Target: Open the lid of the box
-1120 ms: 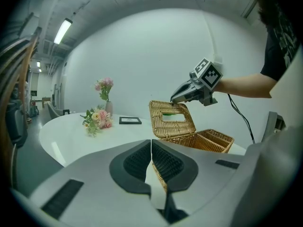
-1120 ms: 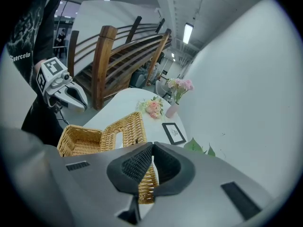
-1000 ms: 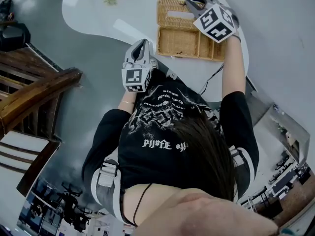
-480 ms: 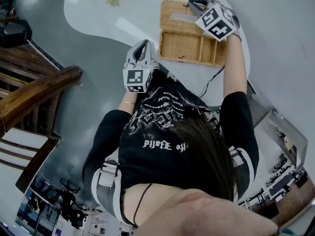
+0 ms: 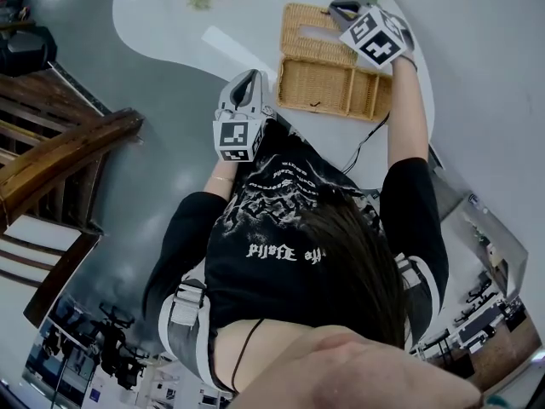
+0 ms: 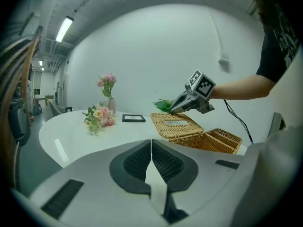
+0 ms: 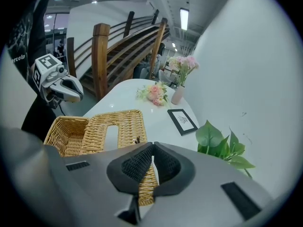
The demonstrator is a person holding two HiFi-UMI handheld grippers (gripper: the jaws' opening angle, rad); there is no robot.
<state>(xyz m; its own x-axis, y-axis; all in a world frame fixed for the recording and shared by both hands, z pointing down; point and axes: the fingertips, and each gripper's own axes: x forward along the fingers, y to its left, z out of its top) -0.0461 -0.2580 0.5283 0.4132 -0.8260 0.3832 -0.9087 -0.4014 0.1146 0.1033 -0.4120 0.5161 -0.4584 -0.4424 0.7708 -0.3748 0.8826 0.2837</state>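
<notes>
A wicker box [image 5: 334, 89] stands open on the white table [image 5: 247, 24], its slotted lid [image 5: 309, 31] swung back behind the base. My right gripper [image 5: 344, 8] is at the lid's far right edge, shut on the lid's rim [image 7: 147, 181]. In the right gripper view the lid [image 7: 124, 126] and the empty base [image 7: 70, 135] lie to the left. My left gripper [image 5: 246, 80] hovers at the table's near edge, left of the box, shut with nothing in it [image 6: 151, 148]. From there the lid [image 6: 176, 126] tilts up off the base [image 6: 221, 141].
A flower posy [image 6: 98, 117], a vase of pink flowers [image 6: 110, 91] and a small picture frame [image 6: 133, 118] stand on the table. A green plant [image 7: 222, 143] sits behind the box. Wooden railings [image 5: 60, 156] rise at the left. A cable [image 5: 364, 136] hangs off the table.
The right gripper has carried the lid a little farther back, so the box stands wider open. The left gripper has stayed where it was.
</notes>
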